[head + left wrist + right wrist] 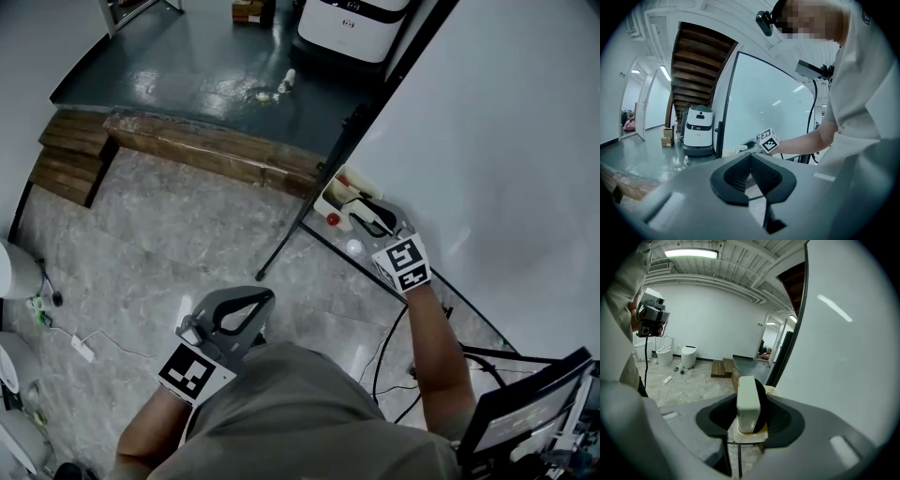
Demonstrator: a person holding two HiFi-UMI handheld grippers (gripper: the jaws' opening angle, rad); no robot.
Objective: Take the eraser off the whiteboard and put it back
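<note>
The eraser [747, 401], white-backed with a black felt side, stands upright between the pads of my right gripper [749, 394]. The jaws are closed on its two faces. Its lower end sits at the cream tray [761, 437] along the bottom of the whiteboard [848, 357]. In the head view the right gripper [367, 216] reaches to the tray [330, 202] at the whiteboard's [506, 141] lower corner. The eraser [359, 219] shows pale between its jaws. My left gripper [246, 305] hangs back near the person's body, jaws shut and empty [751, 157].
A small red piece [333, 219] lies on the tray. The board's black stand leg [291, 244] slants across the floor. Cables [394, 347] run under the board. A wooden beam [216, 150] and steps [70, 155] lie beyond, with a white machine [352, 23] at the far end.
</note>
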